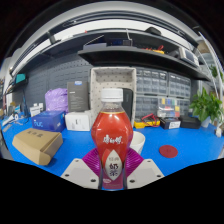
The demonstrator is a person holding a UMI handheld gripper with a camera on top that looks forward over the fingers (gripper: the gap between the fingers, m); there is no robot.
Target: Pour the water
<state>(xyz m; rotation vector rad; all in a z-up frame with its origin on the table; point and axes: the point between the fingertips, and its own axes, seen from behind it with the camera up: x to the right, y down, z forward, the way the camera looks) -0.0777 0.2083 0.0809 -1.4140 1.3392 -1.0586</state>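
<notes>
On the far left of the blue table a tan cardboard box lies at an angle, its long side running toward the fingers. Behind it sits a dark blue box, with a purple bag standing beyond that and a small white box just to its right. A pale woven basket rises behind these, near the middle of the table, in front of a grey pegboard wall and a long shelf loaded with items too small to name.

In the centre, the gripper holds a plastic bottle upright. The bottle has a white cap, a clear neck and a red label with white markings, and the liquid inside looks reddish. Its lower part sits between the two white fingers, and the magenta pads press against it from both sides, so the gripper is clamped on the bottle. The bottle's base is hidden, so whether it touches the table cannot be told.

A white cup stands just behind the bottle on its right side, partly hidden by it. Further right, a small dark red disc lies flat on the table, well apart from the bottle. Beyond it sit some small coloured objects against the wall, and a green potted plant stands at the far right.
</notes>
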